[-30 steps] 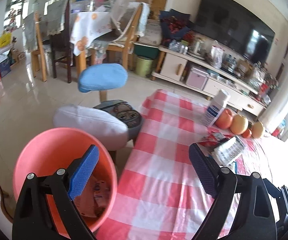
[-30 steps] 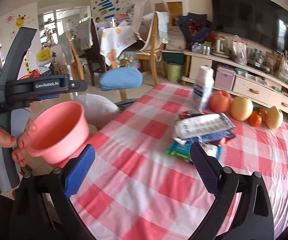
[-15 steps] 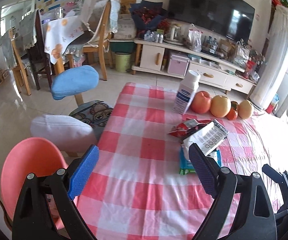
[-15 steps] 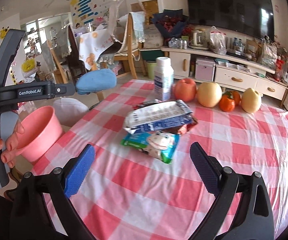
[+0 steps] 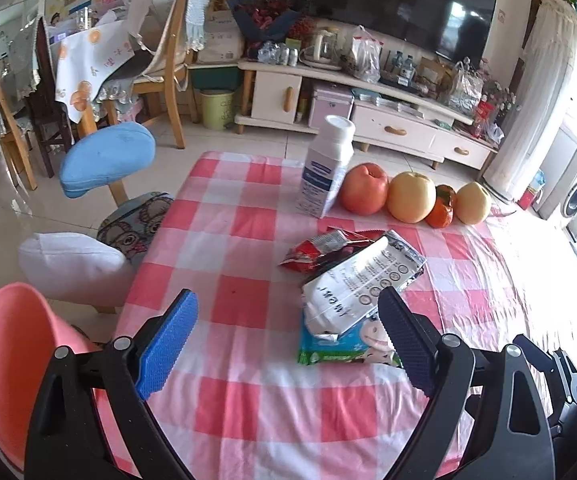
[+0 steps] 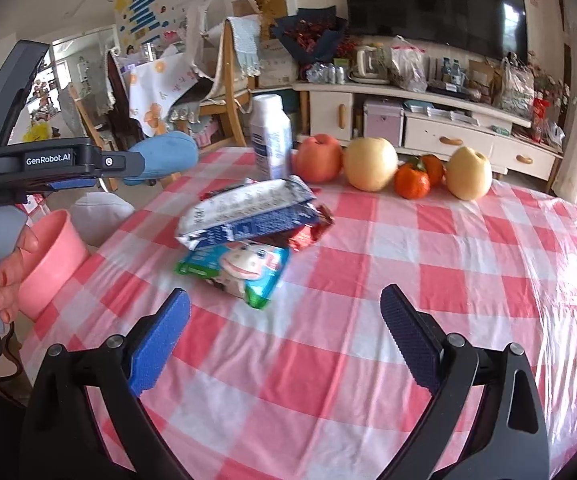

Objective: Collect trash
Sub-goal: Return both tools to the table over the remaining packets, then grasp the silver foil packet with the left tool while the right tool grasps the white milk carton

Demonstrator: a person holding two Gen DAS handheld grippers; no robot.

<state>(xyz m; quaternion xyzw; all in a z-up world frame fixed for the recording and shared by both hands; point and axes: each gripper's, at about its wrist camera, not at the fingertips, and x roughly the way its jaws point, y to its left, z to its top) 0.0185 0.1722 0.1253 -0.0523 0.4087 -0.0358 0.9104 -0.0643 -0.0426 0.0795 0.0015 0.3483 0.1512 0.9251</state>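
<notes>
With wrappers piled mid-table, kept both left gripper (image 5: 288, 344) and right gripper (image 6: 284, 336) spread wide and empty, facing silver packet (image 6: 248, 210) over wet-wipes pack (image 6: 240, 270), pink bin (image 6: 50, 264) beside left edge for dropping.

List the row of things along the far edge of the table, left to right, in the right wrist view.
White bottle → red apple → yellow pear → oranges → second pear.
</notes>
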